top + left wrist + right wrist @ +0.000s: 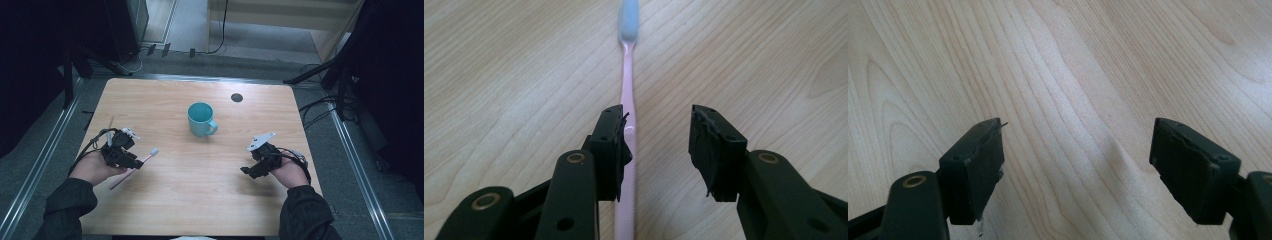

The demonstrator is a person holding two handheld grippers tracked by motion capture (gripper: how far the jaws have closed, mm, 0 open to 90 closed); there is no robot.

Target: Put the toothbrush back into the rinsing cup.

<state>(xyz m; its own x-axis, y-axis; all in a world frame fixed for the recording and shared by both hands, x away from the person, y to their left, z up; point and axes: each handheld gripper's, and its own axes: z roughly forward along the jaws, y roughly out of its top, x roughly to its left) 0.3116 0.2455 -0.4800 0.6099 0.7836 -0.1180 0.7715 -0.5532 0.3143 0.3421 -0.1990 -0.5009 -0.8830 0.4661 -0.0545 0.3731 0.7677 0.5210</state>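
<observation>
A pink toothbrush [142, 160] with a pale blue head lies flat on the wooden table [200, 200] at the left. My left gripper [138, 163] hovers low over its handle. In the left gripper view the toothbrush [627, 75] runs straight ahead, its handle passing just inside the left jaw, and the left gripper [656, 120] is open with a wide gap to the other jaw. A teal mug [201, 120] stands upright at the table's middle, handle toward the right. At the right, my right gripper [246, 171] is open over bare wood [1078, 130] with nothing between its jaws.
A small dark round hole [237, 97] sits in the tabletop behind the mug. Metal rails run along both sides of the table, with cables and dark stands on the floor beyond. The person's dark sleeves come in at the bottom corners.
</observation>
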